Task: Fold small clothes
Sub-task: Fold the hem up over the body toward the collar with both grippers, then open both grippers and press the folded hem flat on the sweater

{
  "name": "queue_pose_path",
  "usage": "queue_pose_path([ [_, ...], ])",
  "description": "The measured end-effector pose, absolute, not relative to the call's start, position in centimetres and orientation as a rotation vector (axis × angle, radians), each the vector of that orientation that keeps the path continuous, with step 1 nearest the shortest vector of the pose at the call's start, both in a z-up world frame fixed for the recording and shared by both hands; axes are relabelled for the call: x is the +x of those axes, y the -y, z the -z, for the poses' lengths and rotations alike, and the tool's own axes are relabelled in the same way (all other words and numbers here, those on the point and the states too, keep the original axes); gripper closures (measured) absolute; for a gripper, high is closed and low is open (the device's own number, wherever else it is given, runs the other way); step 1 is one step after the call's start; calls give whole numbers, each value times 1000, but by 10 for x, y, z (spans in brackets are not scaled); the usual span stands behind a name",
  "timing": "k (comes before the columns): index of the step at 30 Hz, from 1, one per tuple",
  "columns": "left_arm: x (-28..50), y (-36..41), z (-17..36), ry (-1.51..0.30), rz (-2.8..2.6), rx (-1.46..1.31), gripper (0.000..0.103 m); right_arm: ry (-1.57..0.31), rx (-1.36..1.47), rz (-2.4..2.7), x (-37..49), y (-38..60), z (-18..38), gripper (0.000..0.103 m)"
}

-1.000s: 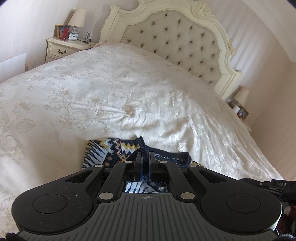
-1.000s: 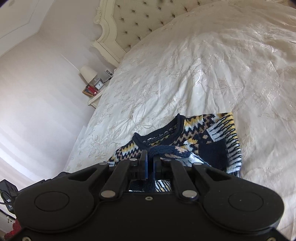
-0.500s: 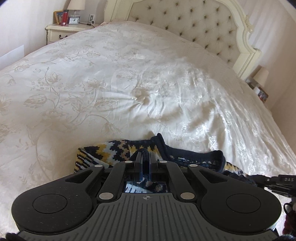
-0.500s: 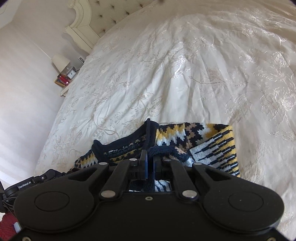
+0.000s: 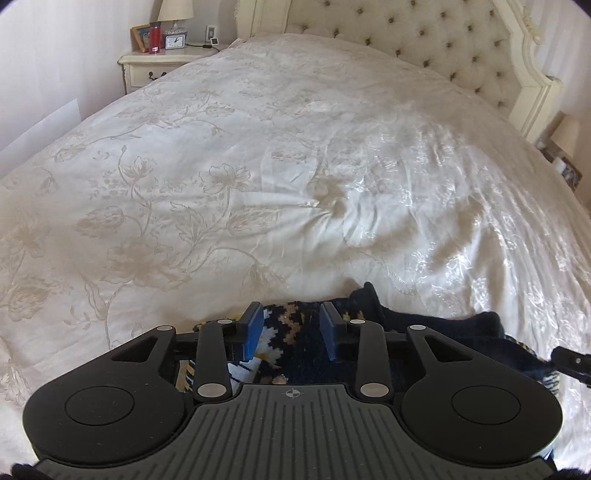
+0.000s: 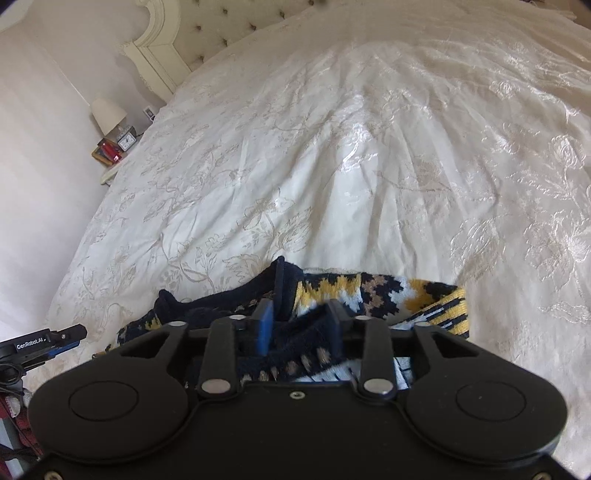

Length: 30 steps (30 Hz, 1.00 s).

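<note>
Left tongs (image 5: 291, 325), right tongs (image 6: 301, 321) spread, gripping nothing | sweater (image 6: 369, 291) (folded) on bedspread (image 5: 258, 166)

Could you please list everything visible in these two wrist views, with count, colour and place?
sweater: one, navy with yellow, white and tan pattern, lying on the bedspread just ahead of both tools
bedspread: one, cream with floral pattern, covering the bed
headboard: one, cream, tufted, at the far end
nightstand: one, cream, beside the bed near the headboard
lamp: one, cream shade, on the nightstand
clock: one, white face, on the nightstand
second lamp: one, cream shade, other side of the bed
left tool: one, black with blue pads, open over the sweater
right tool: one, black, open over the sweater
</note>
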<state>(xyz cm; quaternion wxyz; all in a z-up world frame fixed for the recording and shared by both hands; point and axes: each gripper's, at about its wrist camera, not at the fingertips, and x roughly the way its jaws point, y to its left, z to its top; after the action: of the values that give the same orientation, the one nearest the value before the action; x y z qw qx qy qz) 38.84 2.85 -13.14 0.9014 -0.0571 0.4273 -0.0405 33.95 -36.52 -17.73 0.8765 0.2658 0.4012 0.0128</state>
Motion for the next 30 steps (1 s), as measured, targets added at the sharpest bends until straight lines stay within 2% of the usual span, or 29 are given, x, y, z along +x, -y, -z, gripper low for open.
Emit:
queue_pose_path([
  [9, 372, -18, 132, -959, 108, -69, 65, -818, 491, -51, 335, 360, 159, 50],
  [16, 355, -7, 152, -1095, 111, -15, 64, -883, 388, -112, 316, 333, 165, 44],
  [20, 344, -6, 164, -1140, 96, 15, 64, -920, 331, -156, 305, 317, 171, 30],
  [26, 336, -8, 178, -1178, 73, 34, 63, -953, 244, -199, 296, 293, 177, 20],
  [30, 337, -10, 187, -1191, 68, 47, 62, -964, 163, -240, 293, 274, 181, 19],
])
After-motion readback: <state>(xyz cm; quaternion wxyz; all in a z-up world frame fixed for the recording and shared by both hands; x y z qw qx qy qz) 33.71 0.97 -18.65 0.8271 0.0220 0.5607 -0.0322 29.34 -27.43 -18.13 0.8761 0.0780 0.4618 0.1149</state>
